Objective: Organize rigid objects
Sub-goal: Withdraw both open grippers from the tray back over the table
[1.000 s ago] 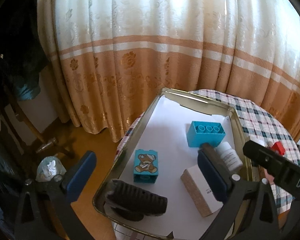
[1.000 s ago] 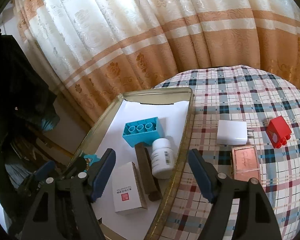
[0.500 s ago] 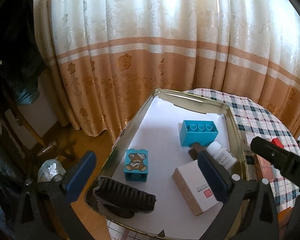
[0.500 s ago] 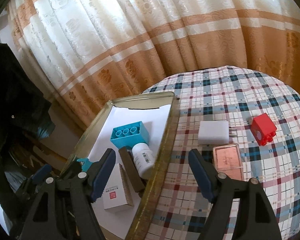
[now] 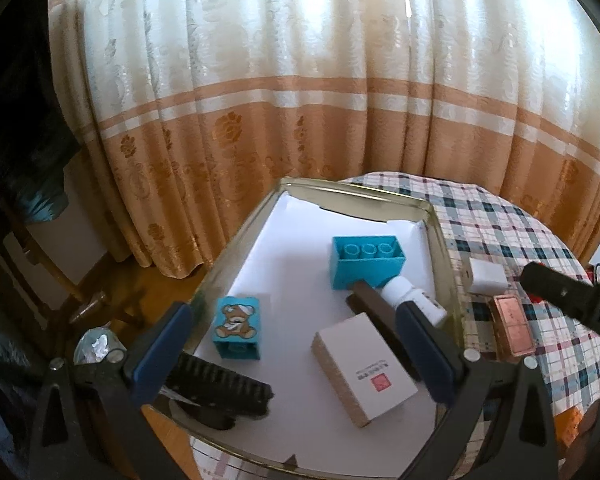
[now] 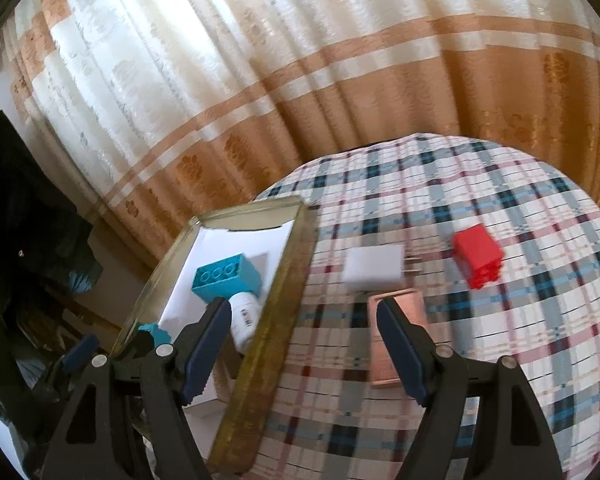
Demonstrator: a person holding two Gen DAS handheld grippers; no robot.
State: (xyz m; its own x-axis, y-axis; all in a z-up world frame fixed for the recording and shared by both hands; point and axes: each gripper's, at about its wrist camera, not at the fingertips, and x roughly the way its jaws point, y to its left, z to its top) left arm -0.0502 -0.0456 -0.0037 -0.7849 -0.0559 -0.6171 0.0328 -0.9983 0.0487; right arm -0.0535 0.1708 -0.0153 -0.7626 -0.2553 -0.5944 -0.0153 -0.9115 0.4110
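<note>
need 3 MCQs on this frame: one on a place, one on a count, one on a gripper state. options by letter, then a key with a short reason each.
1. Where does the red block lie?
A. in the tray
B. on the checked tablecloth
C. between the right gripper's jaws

2. How many things lie on the tablecloth outside the tray?
A. one
B. three
C. five

3. How is the right gripper?
A. open, holding nothing
B. shut on the white bottle
C. shut on the red block

Key: 1 B, the block sits on the cloth, right of the tray. 2 B, the right wrist view shows the red block, the white charger and the copper-coloured case. 3 A, its jaws stand wide apart over the tray's rim with nothing pressed between the pads.
</note>
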